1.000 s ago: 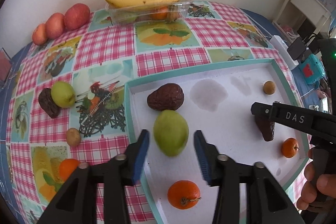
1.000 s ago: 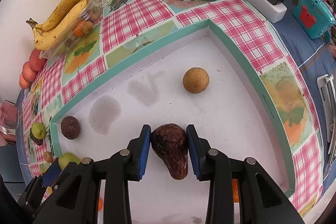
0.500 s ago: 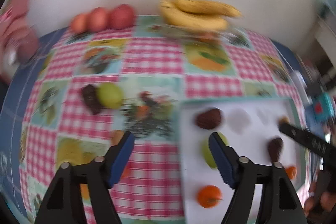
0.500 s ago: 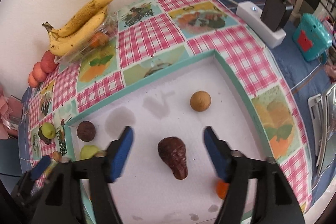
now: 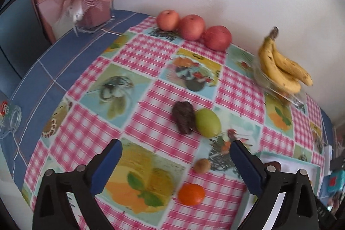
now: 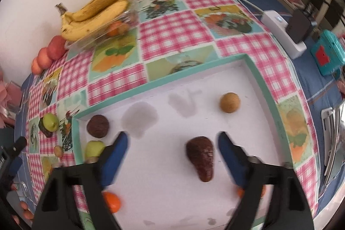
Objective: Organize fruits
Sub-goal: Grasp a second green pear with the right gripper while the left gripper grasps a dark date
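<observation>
Released inside the tray (image 6: pixel 262 81), the avocado (image 6: pixel 201 160) lies between opening right jaws; left jaws opening, empty.

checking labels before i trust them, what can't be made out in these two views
- Right wrist view: an orange fruit in the tray is mostly hidden behind the right hand-held gripper, whose jaws are opening.
- Left wrist view: the tray is cut off by the left hand-held gripper, also opening.
- Right wrist view: fruit inside the clear container is blurred.
</observation>
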### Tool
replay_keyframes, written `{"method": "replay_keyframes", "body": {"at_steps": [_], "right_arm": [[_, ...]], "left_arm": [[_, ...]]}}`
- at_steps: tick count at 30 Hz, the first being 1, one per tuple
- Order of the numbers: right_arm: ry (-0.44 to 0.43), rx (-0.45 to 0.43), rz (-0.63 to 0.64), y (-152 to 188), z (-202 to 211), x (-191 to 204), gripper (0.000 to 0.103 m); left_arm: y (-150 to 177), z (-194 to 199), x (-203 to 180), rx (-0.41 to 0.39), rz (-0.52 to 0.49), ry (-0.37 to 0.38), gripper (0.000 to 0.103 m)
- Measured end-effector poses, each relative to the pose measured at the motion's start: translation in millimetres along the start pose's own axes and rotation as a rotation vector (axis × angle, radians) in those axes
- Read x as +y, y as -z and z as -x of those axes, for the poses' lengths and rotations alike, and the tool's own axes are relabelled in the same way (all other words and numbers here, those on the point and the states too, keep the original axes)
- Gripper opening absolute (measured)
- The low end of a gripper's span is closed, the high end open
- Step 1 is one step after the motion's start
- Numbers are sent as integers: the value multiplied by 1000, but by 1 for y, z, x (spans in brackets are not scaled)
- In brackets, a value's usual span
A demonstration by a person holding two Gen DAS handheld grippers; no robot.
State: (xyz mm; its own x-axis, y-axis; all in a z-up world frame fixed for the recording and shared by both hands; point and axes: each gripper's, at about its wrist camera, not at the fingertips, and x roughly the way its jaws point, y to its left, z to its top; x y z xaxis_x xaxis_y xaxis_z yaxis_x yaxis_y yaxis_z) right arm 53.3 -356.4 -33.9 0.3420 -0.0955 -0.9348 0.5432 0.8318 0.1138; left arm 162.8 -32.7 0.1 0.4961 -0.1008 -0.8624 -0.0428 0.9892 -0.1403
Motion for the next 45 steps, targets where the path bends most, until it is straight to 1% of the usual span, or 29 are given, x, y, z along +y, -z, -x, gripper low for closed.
{"method": "replay_keyframes", "body": {"at_steps": [4,8,13,17,20,26,28,31,35,38,41,45], "right_arm": [[0,1,69,4,-2,25,95],[-21,1,101,7,-2,44,95],[-16,-13,156,12,1,68,95],[-16,-15,196,13,0,81,95],[-4,-26,202,14,0,86,95],[-15,-70,200,12,3,94,95],[-31,-79,195,11,4,96,95],[-65,-100,196,10,7,103,95],[-115,-132,210,9,13,119,95],[-154,-146,224,8,12,132,95],[-185,-138,243,4,5,150,95],[-211,-94,280,-3,-12,178,95]], "left_arm": [[-4,0,10,-2,2,-28,102],[-9,0,19,-5,-3,-48,102],[-16,3,36,-19,1,-78,103],[-18,1,44,-13,-37,-116,103],[-19,0,48,-5,-42,-99,103],[-27,1,50,-12,-42,-28,103],[-30,1,50,-12,-33,9,103],[-35,-2,53,-11,-5,39,103],[-45,-13,61,-16,22,37,102],[-47,-27,70,8,51,23,102],[-48,-43,76,36,74,26,101],[-49,-58,84,63,103,32,101]]}}
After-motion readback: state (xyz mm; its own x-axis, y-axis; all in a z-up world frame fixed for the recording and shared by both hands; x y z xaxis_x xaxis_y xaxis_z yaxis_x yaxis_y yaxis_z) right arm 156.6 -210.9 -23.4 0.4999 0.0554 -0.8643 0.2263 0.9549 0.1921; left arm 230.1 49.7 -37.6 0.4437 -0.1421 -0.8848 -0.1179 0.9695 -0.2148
